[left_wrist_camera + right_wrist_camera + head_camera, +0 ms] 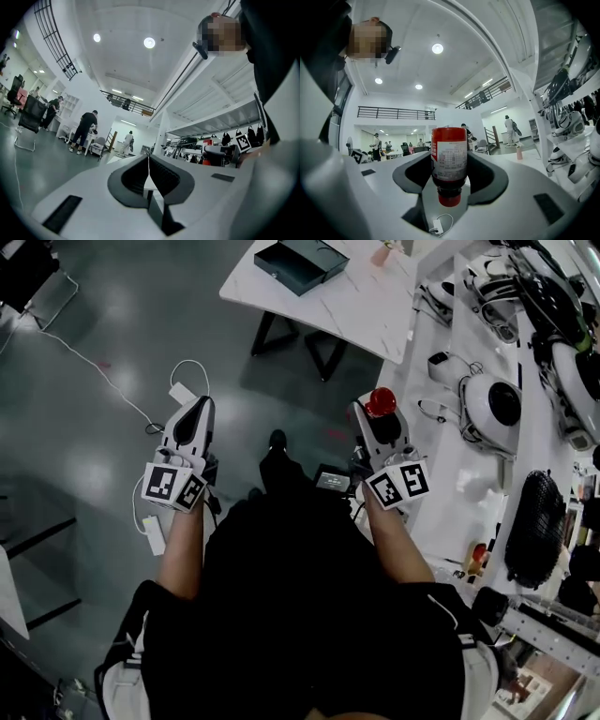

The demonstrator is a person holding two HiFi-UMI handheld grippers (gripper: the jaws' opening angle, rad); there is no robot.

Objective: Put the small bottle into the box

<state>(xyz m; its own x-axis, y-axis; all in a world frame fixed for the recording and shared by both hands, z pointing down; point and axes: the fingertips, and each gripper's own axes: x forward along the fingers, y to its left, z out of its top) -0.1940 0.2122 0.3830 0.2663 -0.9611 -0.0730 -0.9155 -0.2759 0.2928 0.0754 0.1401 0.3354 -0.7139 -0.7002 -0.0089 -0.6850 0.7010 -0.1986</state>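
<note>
My right gripper (379, 411) is shut on a small red bottle (381, 401) with a dark body, held over the floor beside a white table. In the right gripper view the small bottle (449, 161) hangs cap down between the grey pads (492, 176), its printed label facing me. My left gripper (196, 417) is held over the grey floor with its jaws together and nothing between them; in the left gripper view the gripper (149, 172) points out across the room. A dark green open box (301, 262) lies on the far white table (356, 307).
A long white bench (469, 474) on the right carries white and black devices and a black mesh object (535, 527). A white cable and adapter (181, 391) lie on the floor by the left gripper. Several people stand far off in the room.
</note>
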